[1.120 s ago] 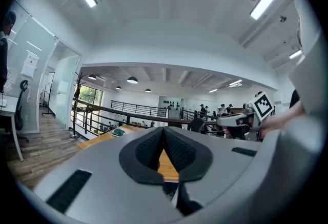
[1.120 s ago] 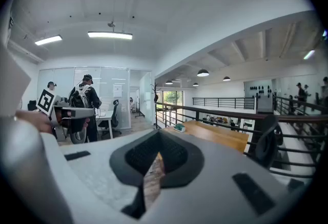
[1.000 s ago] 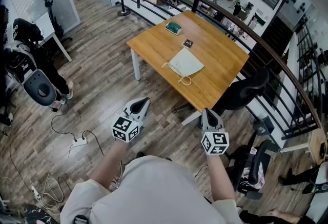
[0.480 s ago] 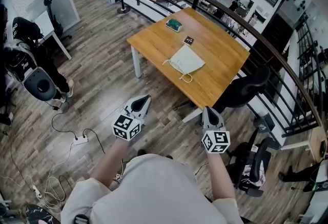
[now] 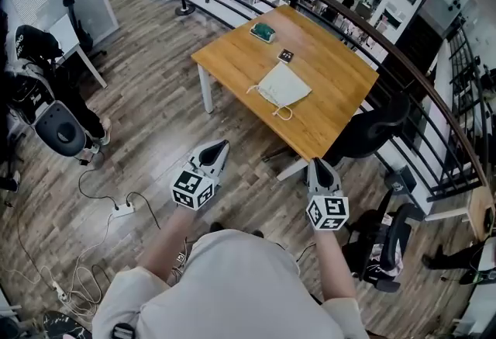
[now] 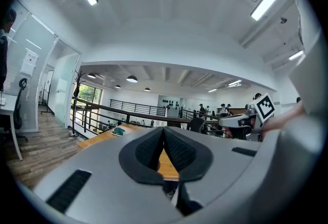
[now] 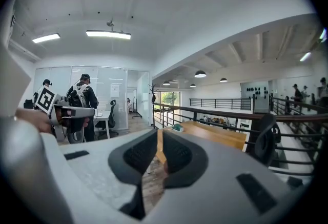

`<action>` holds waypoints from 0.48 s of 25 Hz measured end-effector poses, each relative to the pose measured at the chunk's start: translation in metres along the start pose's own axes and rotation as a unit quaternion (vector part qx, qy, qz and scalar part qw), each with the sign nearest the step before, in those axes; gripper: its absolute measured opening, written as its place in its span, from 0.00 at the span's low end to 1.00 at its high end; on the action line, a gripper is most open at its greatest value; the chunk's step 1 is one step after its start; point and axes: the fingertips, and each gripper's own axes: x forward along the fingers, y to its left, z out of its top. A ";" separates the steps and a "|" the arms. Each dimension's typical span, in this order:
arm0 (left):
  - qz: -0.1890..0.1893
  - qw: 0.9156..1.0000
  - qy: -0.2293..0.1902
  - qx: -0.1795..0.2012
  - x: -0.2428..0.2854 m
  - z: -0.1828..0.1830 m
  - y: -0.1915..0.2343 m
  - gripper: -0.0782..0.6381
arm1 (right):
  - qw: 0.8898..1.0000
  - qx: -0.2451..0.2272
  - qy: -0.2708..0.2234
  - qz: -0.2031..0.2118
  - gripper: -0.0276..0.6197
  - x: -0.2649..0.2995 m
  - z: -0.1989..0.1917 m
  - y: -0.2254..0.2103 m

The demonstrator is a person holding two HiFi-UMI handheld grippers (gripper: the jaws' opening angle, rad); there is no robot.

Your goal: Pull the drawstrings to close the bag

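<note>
A cream drawstring bag (image 5: 284,86) lies flat on the wooden table (image 5: 232,58), its cord loop (image 5: 280,112) toward the near edge. I stand well back from the table. My left gripper (image 5: 221,146) points at it over the floor with its jaws shut and empty; in its own view the pads (image 6: 154,148) meet. My right gripper (image 5: 319,165) is level with it at the right. Its jaws are opening: a narrow gap shows between the pads (image 7: 177,154), with nothing in it. Neither gripper is near the bag.
On the table's far part lie a teal object (image 5: 262,32) and a small dark card (image 5: 285,55). A black chair (image 5: 372,132) stands at the table's near right corner, with a curved railing (image 5: 418,74) behind. Cables and a power strip (image 5: 120,212) lie on the floor at left.
The table and bag have drifted slightly in the head view. Both grippers stay in about the same place over the floor.
</note>
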 end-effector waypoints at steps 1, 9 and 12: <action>0.000 1.000 0.000 -0.001 0.000 0.000 0.001 0.10 | 1.000 0.000 0.001 -0.001 0.07 0.001 0.000 0.001; -0.007 1.000 -0.002 -0.007 -0.004 -0.004 0.007 0.17 | 1.000 -0.001 0.008 -0.005 0.10 0.001 -0.006 0.010; -0.010 1.000 0.001 -0.008 -0.007 -0.006 0.012 0.19 | 1.000 -0.002 0.010 -0.009 0.11 0.004 -0.007 0.015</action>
